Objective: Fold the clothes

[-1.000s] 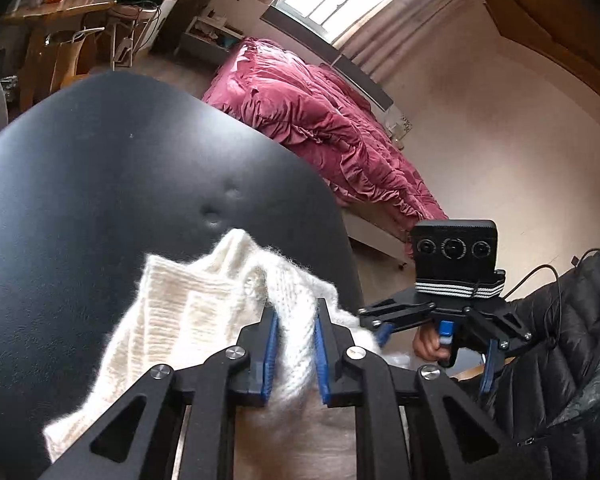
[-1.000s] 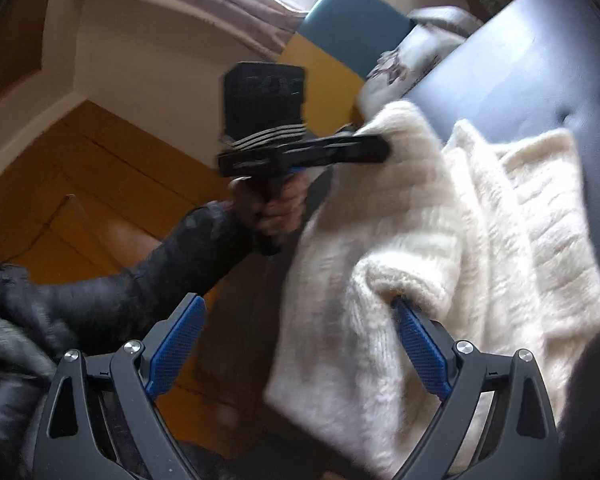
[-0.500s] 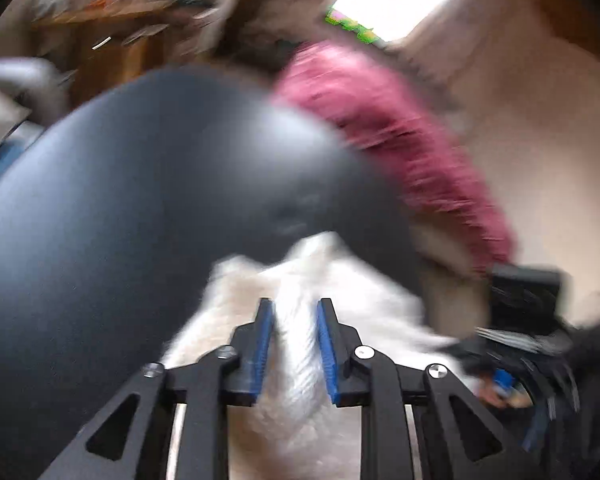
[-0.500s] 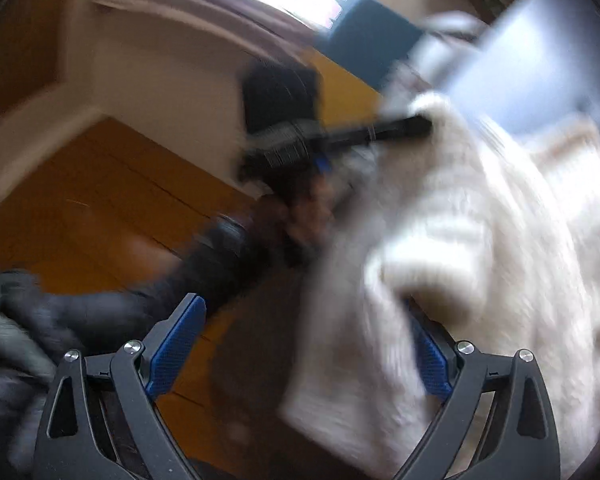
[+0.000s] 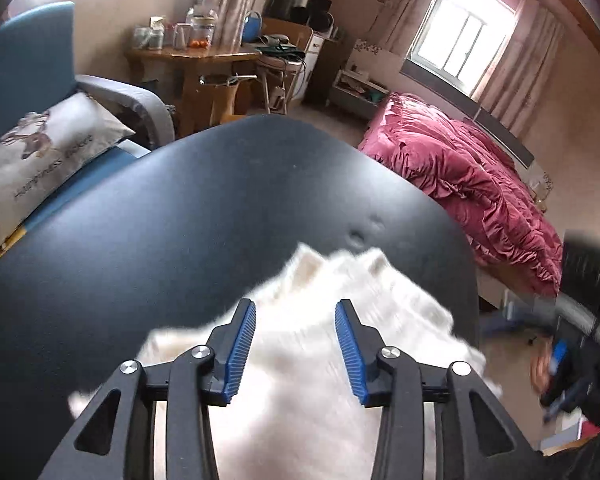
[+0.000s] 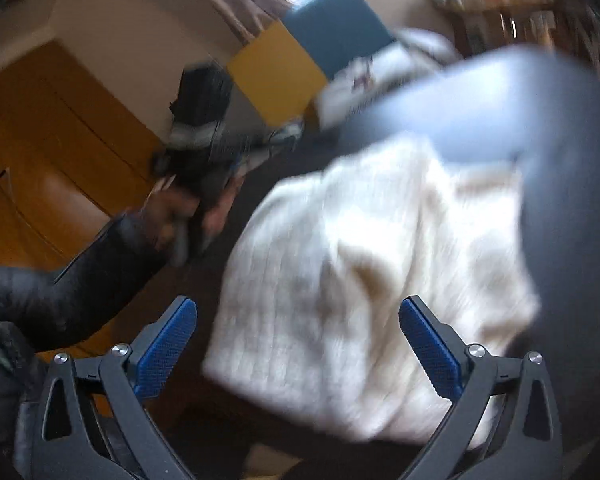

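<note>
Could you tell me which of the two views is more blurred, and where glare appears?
Right wrist view: heavy motion blur smears the white knitted sweater and dark padded surface. Left wrist view: room sharp, only the sweater is soft; the bright window is blown out.

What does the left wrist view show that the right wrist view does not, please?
Only the left wrist view shows the pink quilted bed, the bright window and the wooden desk. Only the right wrist view shows the person's dark sleeve and wooden door. Both share the white knit sweater on the dark table, the blue armchair, and open jaws on each gripper: left gripper, right gripper.
</note>
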A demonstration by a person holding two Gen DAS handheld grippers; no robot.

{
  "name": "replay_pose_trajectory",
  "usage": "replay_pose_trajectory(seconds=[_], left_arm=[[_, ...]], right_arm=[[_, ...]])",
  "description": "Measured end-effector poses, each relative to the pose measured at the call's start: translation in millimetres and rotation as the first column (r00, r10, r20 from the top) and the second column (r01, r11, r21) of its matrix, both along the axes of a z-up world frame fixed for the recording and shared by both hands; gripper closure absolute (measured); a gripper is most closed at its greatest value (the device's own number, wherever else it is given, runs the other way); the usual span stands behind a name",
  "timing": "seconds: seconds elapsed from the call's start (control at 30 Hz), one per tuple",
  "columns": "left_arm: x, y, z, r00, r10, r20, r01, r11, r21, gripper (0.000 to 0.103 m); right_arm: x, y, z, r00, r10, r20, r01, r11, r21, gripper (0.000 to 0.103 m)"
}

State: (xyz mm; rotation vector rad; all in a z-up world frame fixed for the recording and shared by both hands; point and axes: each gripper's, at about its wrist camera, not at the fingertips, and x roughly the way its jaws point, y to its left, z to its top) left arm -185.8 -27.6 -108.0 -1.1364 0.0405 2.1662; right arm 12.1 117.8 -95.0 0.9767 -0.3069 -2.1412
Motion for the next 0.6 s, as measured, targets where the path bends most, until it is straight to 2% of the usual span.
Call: replay_pose_trajectory(seconds=[0.07,0.13,0.2,0.3,0.37,0.43,0.53,0.6], left_arm=[[16.4,-4.0,-6.4,0.998,0.066,-0.016,-0.066,0.997,-0.030,0.059],[29.6,-8.5,-17.5,0.987,0.157,-0.018,-0.158,0.982,-0.099,0.059],[36.1,-15.8,-31.4,0.975,0.221,0.014,-0.219,0.972,-0.082,0.056],[42.2,-24.5,-40.3,0.961,0.276,0.008,-0.275,0.961,-0.037,0.053],[46.8,-20.6,-40.9,0.963,0.268,-0.034,-0.270,0.961,-0.061,0.051],[50.5,-15.0,-41.2,0.964,0.254,-0.081,-0.261,0.961,-0.089,0.048],[55.7,-20.0,-40.4,0.964,0.253,-0.086,-0.260,0.962,-0.080,0.048],[54.1,-34.0,-33.5,0.959,0.278,-0.058,-0.280,0.959,-0.030,0.048]], right_arm=[[-3.5,-16.0,7.1,0.998,0.042,-0.049,-0.037,0.995,0.089,0.000],[-10.5,-31.2,4.0,0.996,0.085,-0.027,-0.079,0.982,0.172,0.000],[-15.4,-36.4,1.2,0.995,0.098,-0.022,-0.092,0.974,0.207,0.000],[-22.7,-44.2,-3.0,0.993,0.118,-0.012,-0.111,0.959,0.260,0.001],[-27.6,-49.4,-5.9,0.991,0.131,-0.005,-0.123,0.948,0.295,0.021],[-32.5,-54.5,-8.7,0.990,0.143,0.003,-0.136,0.935,0.329,0.034],[-39.9,-62.3,-12.9,0.987,0.161,0.015,-0.155,0.913,0.379,0.034],[-44.8,-67.5,-15.8,0.985,0.173,0.023,-0.167,0.896,0.411,0.033]])
